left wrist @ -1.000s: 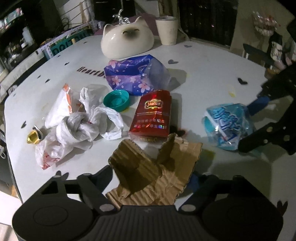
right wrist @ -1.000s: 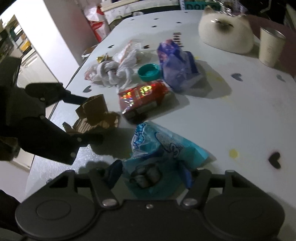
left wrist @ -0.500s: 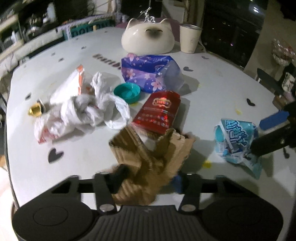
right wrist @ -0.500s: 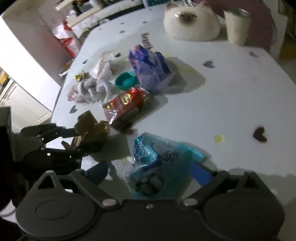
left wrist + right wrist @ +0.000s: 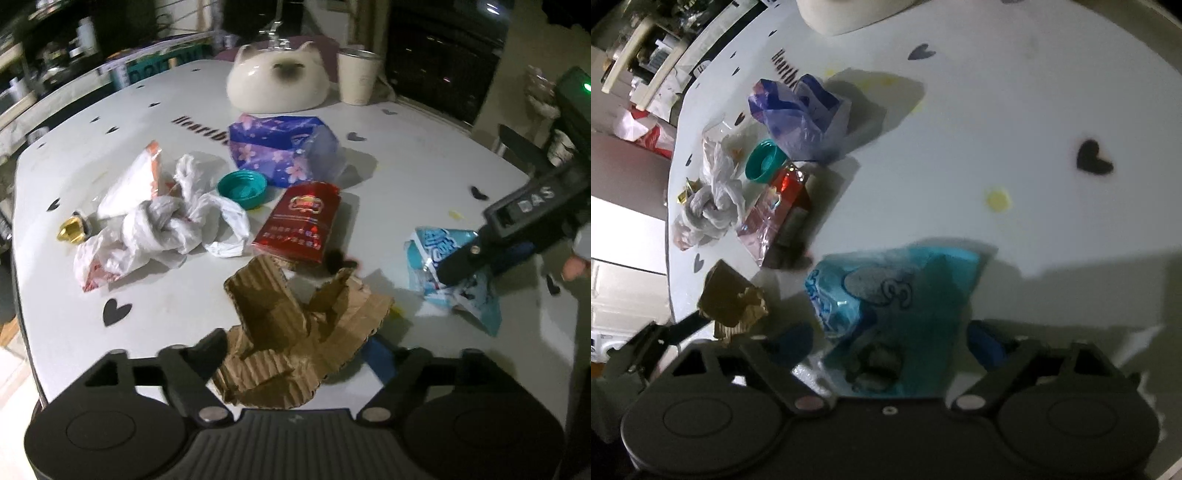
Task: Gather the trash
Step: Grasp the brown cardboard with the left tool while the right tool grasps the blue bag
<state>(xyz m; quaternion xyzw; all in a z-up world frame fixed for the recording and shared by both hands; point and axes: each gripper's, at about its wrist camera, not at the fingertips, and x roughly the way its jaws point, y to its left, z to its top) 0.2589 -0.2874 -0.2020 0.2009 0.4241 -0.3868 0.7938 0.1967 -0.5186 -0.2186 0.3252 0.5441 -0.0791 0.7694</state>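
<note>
A crumpled piece of brown cardboard (image 5: 295, 332) lies at the near edge of the white table (image 5: 406, 155). It sits between the fingers of my left gripper (image 5: 295, 350), whose jaws are opening and stand wide around it. A light-blue wrapper (image 5: 886, 302) lies between the blue pads of my right gripper (image 5: 890, 341). Those jaws are closing, and the pads stand just off the wrapper's edges. In the left wrist view the right gripper (image 5: 487, 258) hangs over the same wrapper (image 5: 432, 251). The cardboard (image 5: 731, 299) shows at lower left in the right wrist view.
Further back lie a red pack (image 5: 299, 225), a teal lid (image 5: 242, 186), a purple flowered bag (image 5: 284, 147), knotted white plastic bags (image 5: 162, 225) and a gold cap (image 5: 72, 230). A cat-shaped bowl (image 5: 279, 83) and a cup (image 5: 358, 75) stand at the far edge.
The left jaws squeezed the cardboard half a second ago and have spread apart again. The right gripper has rolled, spread wide around the blue wrapper and is narrowing again.
</note>
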